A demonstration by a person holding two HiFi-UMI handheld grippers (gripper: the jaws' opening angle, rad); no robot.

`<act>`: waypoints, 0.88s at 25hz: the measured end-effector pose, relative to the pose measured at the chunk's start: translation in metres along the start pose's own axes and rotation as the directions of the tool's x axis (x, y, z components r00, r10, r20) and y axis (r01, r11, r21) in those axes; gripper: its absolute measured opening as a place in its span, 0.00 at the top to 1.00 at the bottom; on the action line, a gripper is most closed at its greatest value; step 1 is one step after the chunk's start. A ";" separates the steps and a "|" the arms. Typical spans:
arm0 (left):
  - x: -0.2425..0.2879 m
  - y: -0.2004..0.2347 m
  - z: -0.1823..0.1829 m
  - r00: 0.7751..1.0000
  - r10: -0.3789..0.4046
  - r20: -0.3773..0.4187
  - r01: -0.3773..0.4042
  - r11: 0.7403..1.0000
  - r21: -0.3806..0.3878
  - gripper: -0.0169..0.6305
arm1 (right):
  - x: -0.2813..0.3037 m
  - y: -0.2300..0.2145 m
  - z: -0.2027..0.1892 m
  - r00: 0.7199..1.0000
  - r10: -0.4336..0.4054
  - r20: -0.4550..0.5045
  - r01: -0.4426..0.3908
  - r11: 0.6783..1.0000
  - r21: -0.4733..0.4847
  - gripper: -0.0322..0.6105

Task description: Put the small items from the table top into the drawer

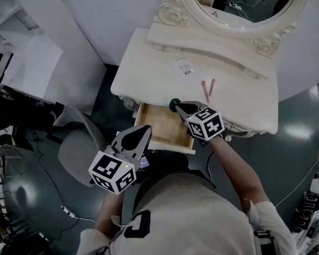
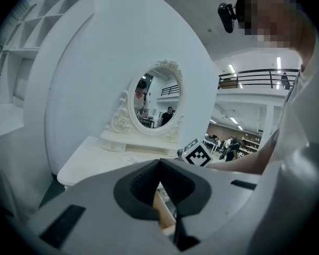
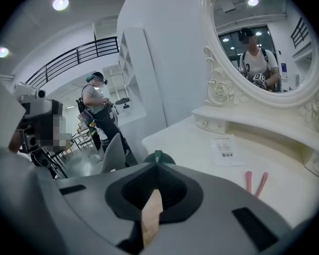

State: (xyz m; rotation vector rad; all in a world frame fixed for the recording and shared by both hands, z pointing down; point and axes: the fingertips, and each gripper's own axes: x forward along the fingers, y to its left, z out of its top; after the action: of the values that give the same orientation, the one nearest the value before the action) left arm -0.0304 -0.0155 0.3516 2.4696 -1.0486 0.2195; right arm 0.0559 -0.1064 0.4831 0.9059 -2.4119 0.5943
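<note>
Two pink sticks (image 1: 205, 91) lay lengthwise toward the drawer (image 1: 159, 124). At its far edge the right gripper (image 1: 177, 107) pinched a green thing (image 1: 173, 103); the left gripper (image 1: 146, 128) was closed, empty.

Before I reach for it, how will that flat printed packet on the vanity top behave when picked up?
The packet lies flush on the smooth table top, so it probably slides rather than lifts. It looks thin, likely floppy and light; pinching an edge may be needed. The right tool holds a green item now.
</note>
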 end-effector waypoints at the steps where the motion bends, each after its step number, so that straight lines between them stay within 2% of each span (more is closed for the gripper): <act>1: 0.001 -0.001 0.000 1.000 0.000 -0.001 0.000 1.000 0.000 0.89 | -0.001 0.001 -0.001 1.000 0.003 -0.002 -0.003 1.000 -0.001 0.91; 10: 0.000 -0.004 -0.005 1.000 0.002 -0.005 -0.002 1.000 -0.006 0.89 | 0.000 0.006 -0.013 0.999 0.018 -0.026 -0.018 1.000 -0.009 0.91; 22: -0.008 0.004 -0.011 1.000 0.010 -0.002 -0.010 1.000 -0.026 0.89 | 0.011 0.002 -0.039 0.996 -0.020 -0.091 0.019 1.000 -0.015 0.91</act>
State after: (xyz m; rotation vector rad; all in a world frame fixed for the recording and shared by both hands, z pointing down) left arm -0.0383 -0.0080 0.3604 2.4412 -1.0571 0.2105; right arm 0.0587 -0.0891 0.5193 0.8766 -2.3210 0.5981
